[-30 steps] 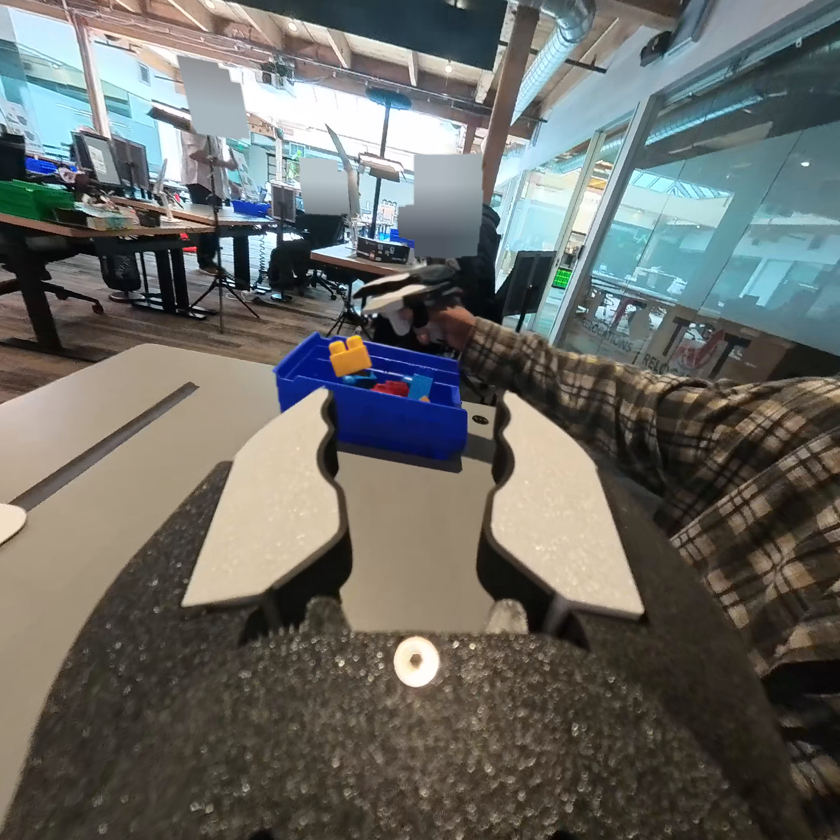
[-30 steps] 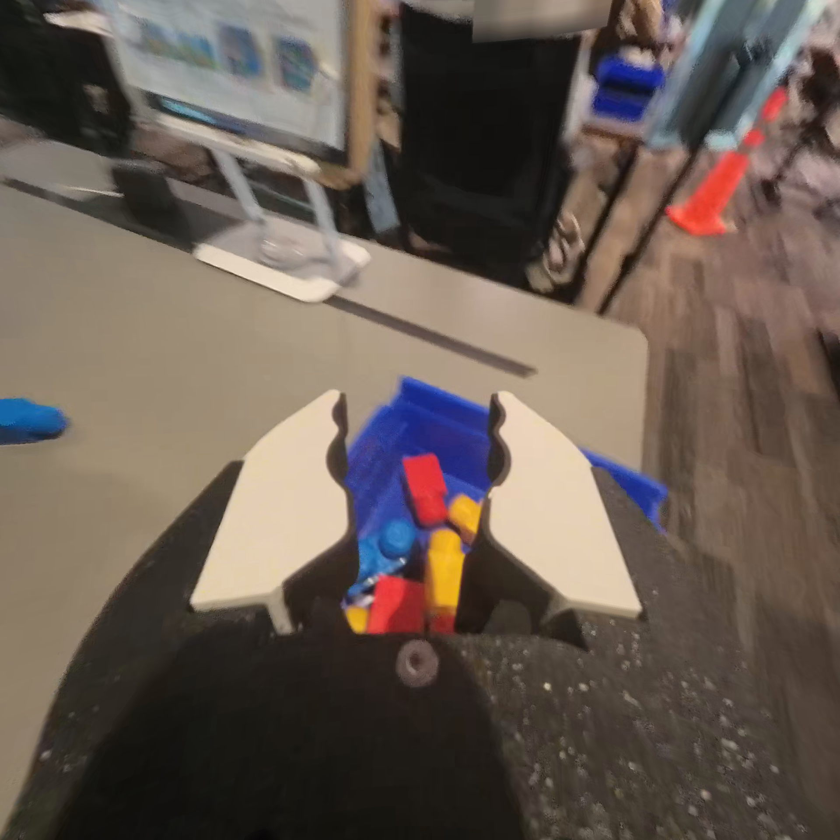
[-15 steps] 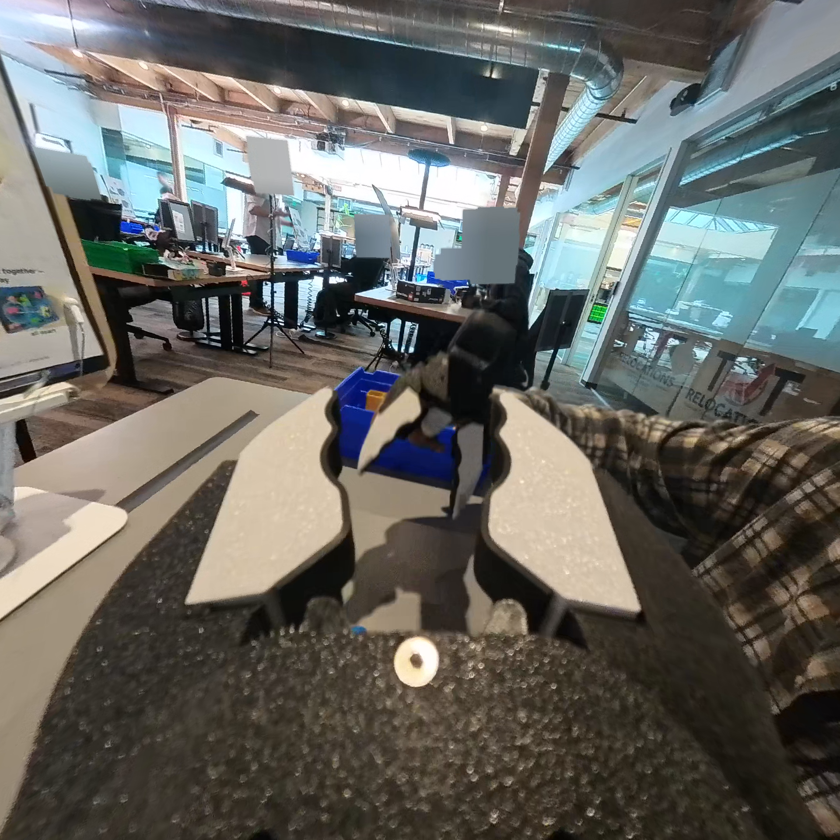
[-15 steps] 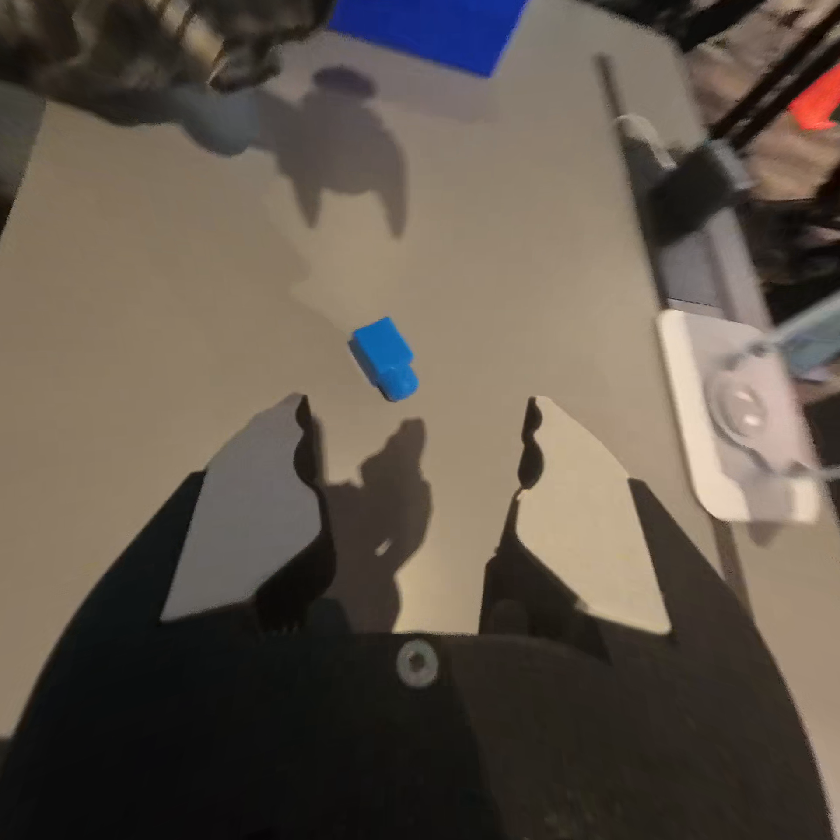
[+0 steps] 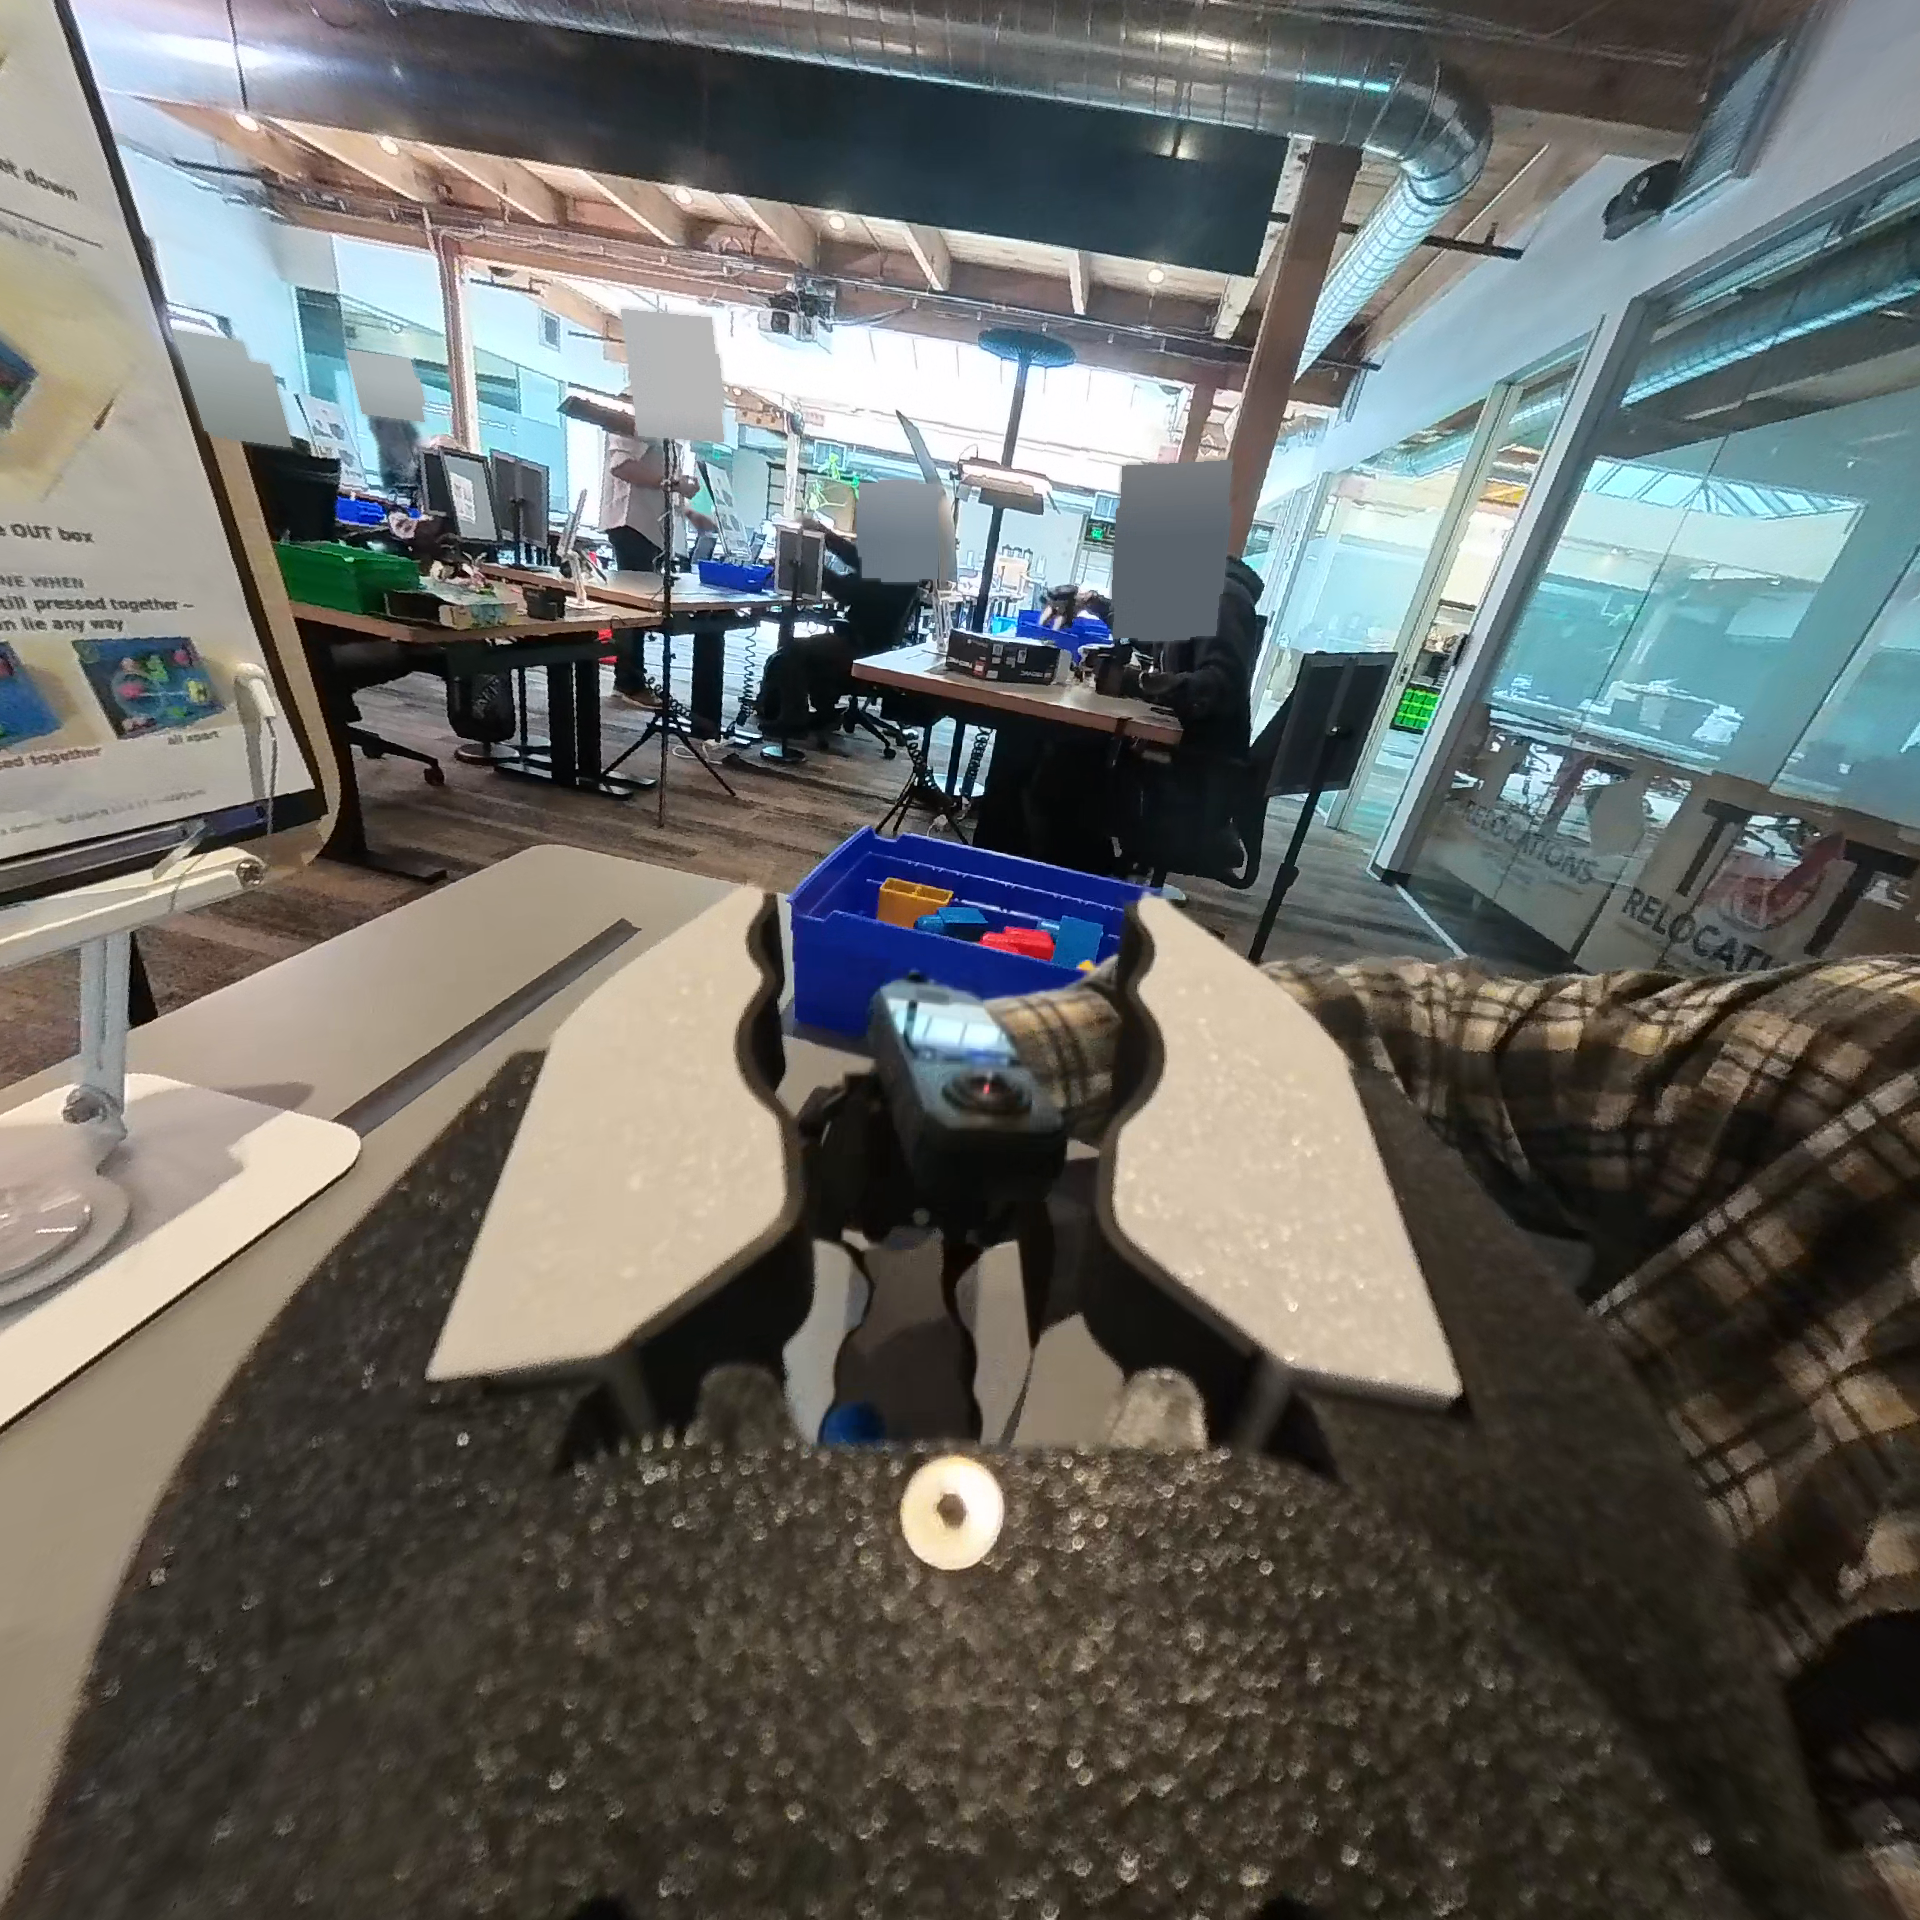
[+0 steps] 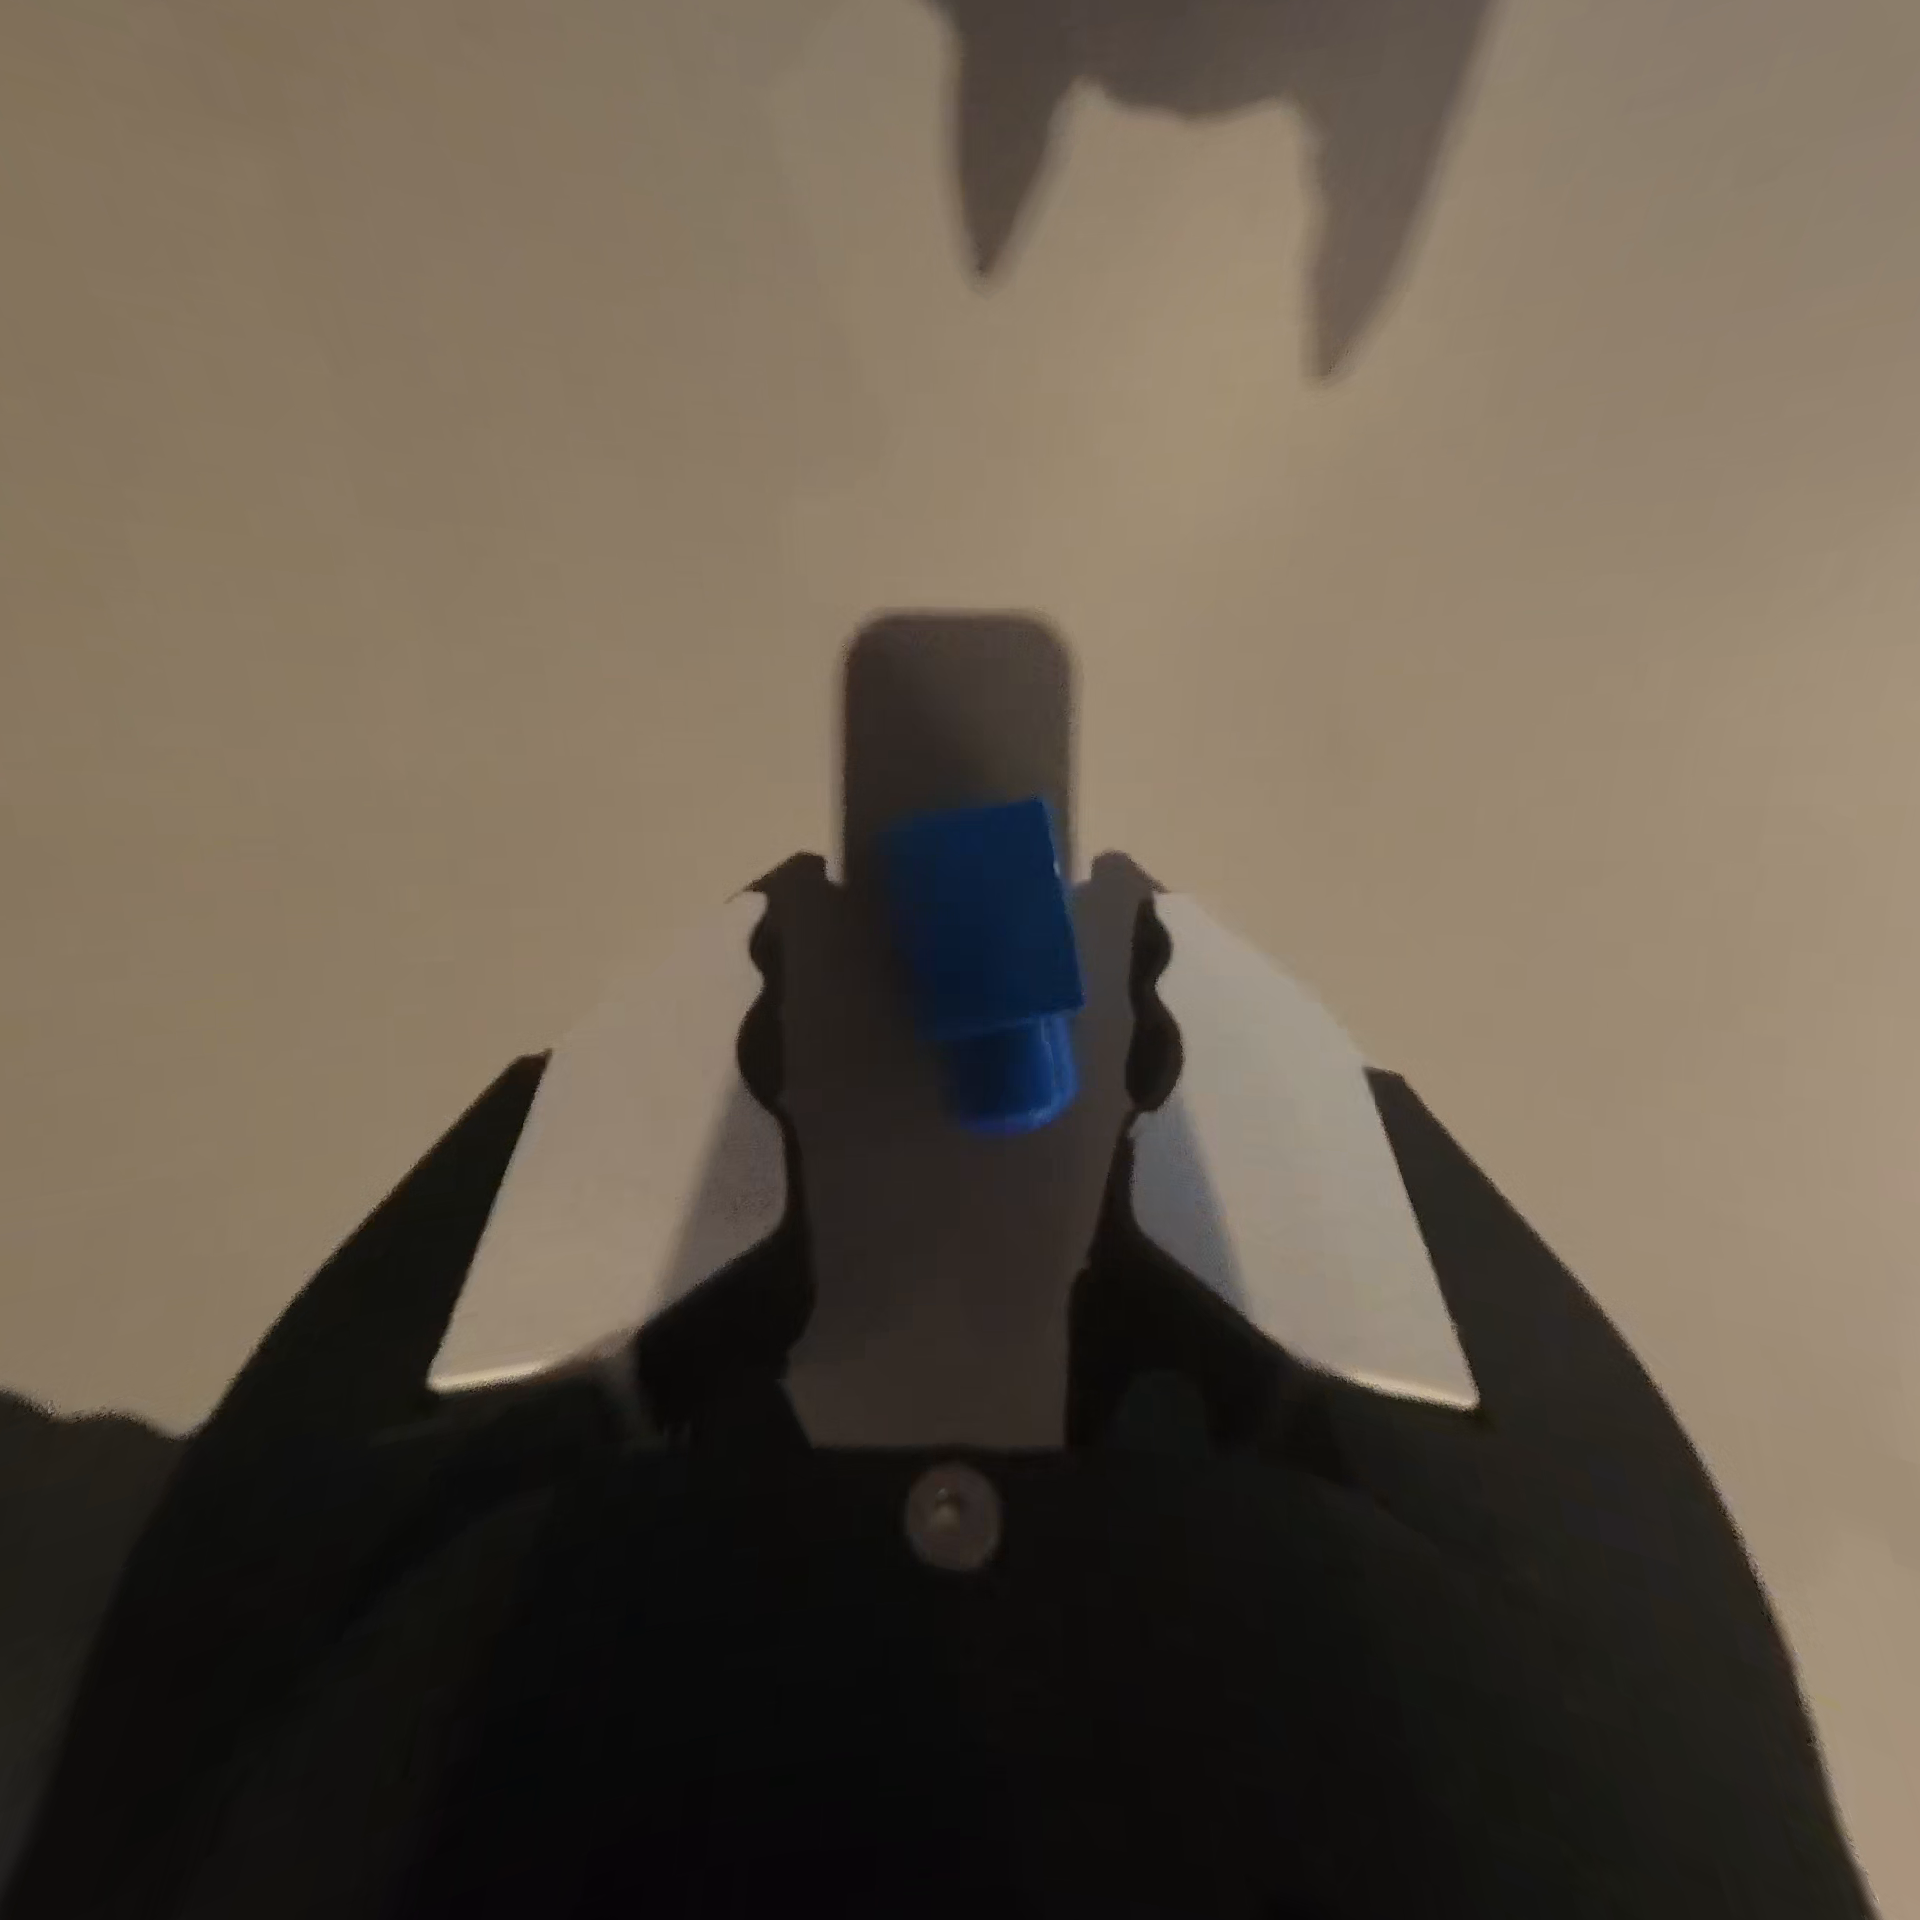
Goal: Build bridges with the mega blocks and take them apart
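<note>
**Right gripper drops over the blue block**

Since half a second ago the right gripper (image 6: 951, 904) has come down over the single blue mega block (image 6: 982, 961), which now sits between its two fingers (image 6: 634, 1122) rather than well ahead of them. Those fingers stand apart, with a gap on either side of the block; whether either one touches it cannot be told through the motion blur. The block is a small one-stud piece lying on its side on the pale worktop (image 6: 416, 520), its round stud pointing back toward the camera and its square body toward the fingertips, slightly tilted.

From the left wrist view, the left gripper (image 5: 951, 935) hangs above the worktop with its fingers apart and holding nothing. Between them shows the right gripper's black camera body (image 5: 966, 1091) pointing down, and a plaid sleeve (image 5: 1558, 1143) reaching in from the right. Only a sliver of the blue block (image 5: 854, 1421) shows low down. Beyond, a blue bin (image 5: 883, 951) at the worktop's far edge holds orange, blue and red blocks (image 5: 1016, 940).
</note>
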